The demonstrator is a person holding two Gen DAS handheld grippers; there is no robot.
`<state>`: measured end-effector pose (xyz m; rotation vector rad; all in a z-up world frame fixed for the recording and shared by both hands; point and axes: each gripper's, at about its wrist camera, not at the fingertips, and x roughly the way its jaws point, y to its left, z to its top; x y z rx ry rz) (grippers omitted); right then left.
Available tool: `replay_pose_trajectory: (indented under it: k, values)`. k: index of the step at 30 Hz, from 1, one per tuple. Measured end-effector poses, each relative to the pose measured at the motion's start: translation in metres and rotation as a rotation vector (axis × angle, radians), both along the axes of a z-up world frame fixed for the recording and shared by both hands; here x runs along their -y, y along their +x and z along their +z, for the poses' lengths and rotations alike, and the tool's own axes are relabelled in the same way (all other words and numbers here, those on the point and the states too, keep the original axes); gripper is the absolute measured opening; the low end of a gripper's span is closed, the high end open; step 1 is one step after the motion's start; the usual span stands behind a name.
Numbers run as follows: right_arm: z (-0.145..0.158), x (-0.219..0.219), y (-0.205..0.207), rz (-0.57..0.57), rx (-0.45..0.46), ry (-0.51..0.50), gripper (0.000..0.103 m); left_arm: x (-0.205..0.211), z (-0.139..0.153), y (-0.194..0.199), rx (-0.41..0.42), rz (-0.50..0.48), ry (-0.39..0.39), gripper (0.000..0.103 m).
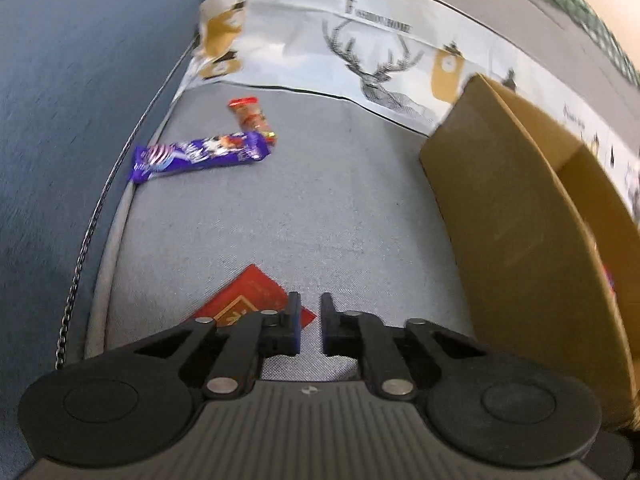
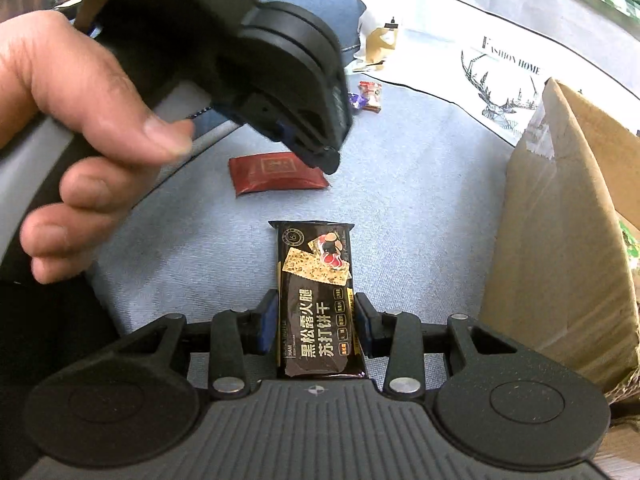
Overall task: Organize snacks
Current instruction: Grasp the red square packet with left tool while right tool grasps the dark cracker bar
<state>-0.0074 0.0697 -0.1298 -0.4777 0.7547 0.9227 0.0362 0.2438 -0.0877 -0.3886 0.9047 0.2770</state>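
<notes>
My right gripper (image 2: pixel 314 308) is shut on a black cracker packet (image 2: pixel 316 264), which sticks out forward between the pads above the grey sofa seat. A flat dark-red packet (image 2: pixel 276 176) lies on the seat ahead. A hand (image 2: pixel 80 100) holds my left gripper (image 2: pixel 326 160) just over that packet's far right corner. In the left wrist view the left gripper (image 1: pixel 311 312) shows a narrow gap with nothing in it, and the red packet (image 1: pixel 248 300) lies beneath its left finger. Farther off lie a purple bar (image 1: pixel 200 156) and a red-orange snack (image 1: pixel 252 118).
An open cardboard box (image 1: pixel 500 220) stands on the seat at the right, its near wall (image 2: pixel 560 240) close to my right gripper. A blue cushion (image 1: pixel 72 120) fills the left side. A white deer-print cloth (image 1: pixel 372 60) runs along the seat's back.
</notes>
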Motion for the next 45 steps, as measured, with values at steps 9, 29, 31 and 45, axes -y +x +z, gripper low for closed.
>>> replay_pose_trajectory:
  k: [9, 29, 31, 45]
  values:
    - [-0.002, 0.002, 0.004, -0.03, -0.054, 0.007, 0.042, -0.015, -0.004, -0.004, -0.016, 0.077, -0.043, 0.071]
    - [-0.005, -0.002, 0.014, -0.041, -0.083, -0.004, 0.049, 0.022, -0.015, 0.009, -0.117, -0.069, 0.184, 0.044]
    - [-0.005, -0.003, 0.014, -0.04, -0.081, -0.005, 0.049, 0.022, -0.013, 0.008, -0.094, -0.077, 0.163, 0.027]
    - [-0.005, -0.002, 0.011, -0.027, -0.067, -0.009, 0.046, 0.012, -0.016, 0.008, -0.137, -0.024, 0.144, 0.081]
